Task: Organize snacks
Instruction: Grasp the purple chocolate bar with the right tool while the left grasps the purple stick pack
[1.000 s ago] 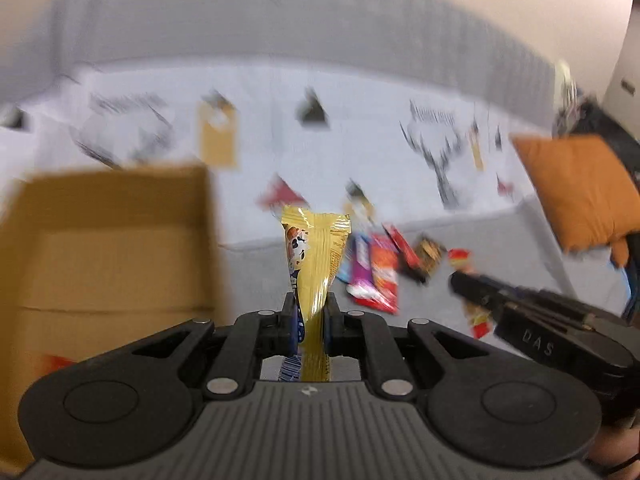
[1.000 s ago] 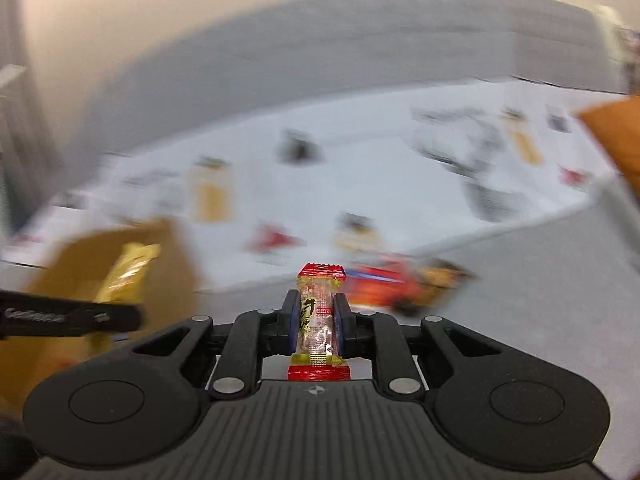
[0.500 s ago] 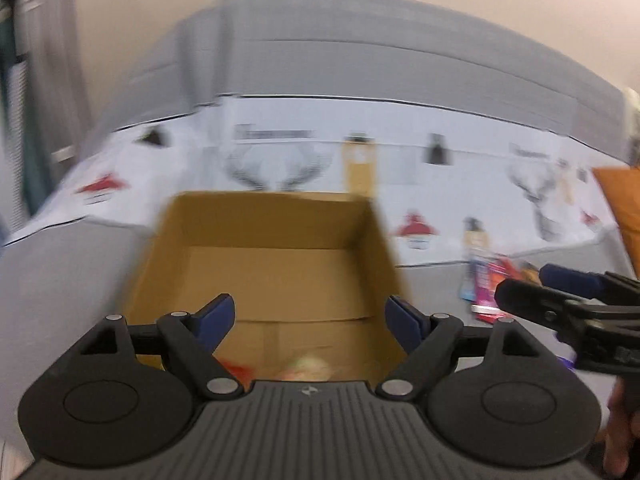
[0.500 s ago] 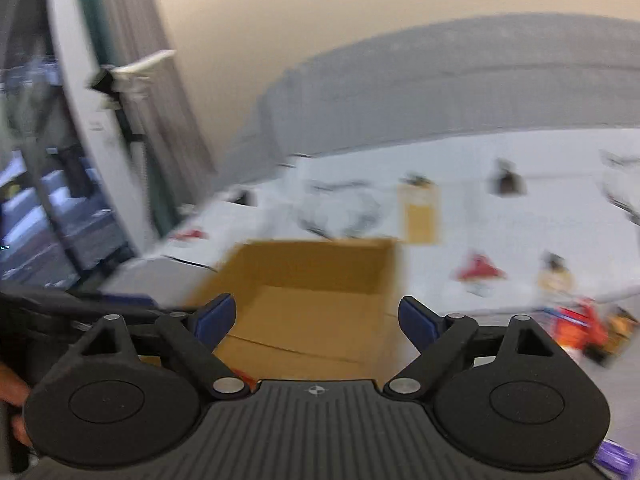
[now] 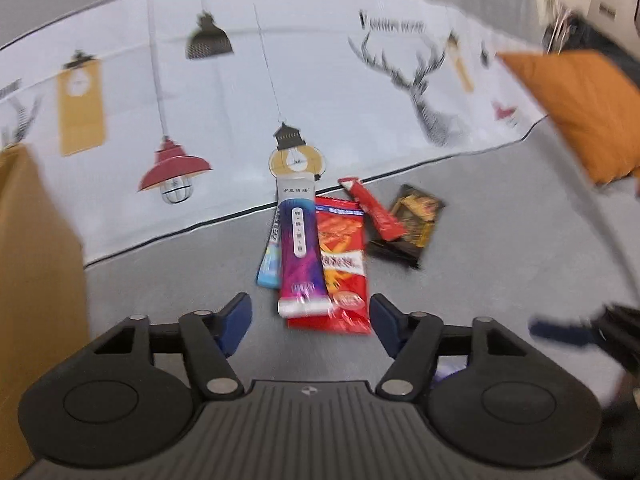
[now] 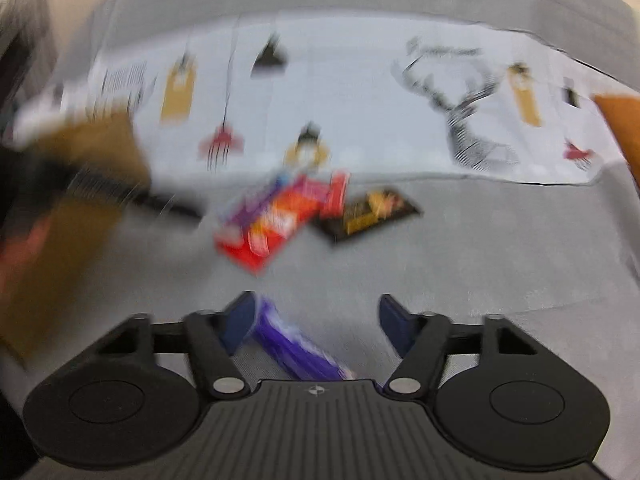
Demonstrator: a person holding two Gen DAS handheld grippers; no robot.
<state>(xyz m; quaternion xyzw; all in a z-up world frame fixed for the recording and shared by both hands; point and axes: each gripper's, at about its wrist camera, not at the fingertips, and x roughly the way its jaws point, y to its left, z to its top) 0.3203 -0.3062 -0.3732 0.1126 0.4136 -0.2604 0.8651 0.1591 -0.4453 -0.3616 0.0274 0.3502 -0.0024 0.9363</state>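
Grey sofa seat (image 5: pixel 500 264) with a printed white cloth (image 5: pixel 320 112) behind it and a loose heap of snack packets at the cloth's edge.

The left gripper (image 5: pixel 311 312) hangs with jaws spread wide and empty, just short of the purple packet (image 5: pixel 300 248) and the red packet (image 5: pixel 344 264), which overlap; a blue packet (image 5: pixel 270 256) peeks out on their left, a slim red stick (image 5: pixel 372 208) and a black-and-gold packet (image 5: pixel 412 228) lie on their right. Bare grey seat runs right of the heap toward the orange cushion (image 5: pixel 580 108); the cardboard box (image 5: pixel 36 280) walls the left edge. The right gripper (image 6: pixel 316 318), jaws also spread, has a purple wrapper (image 6: pixel 296 348) lying between them, not pinched; this view is blurred.
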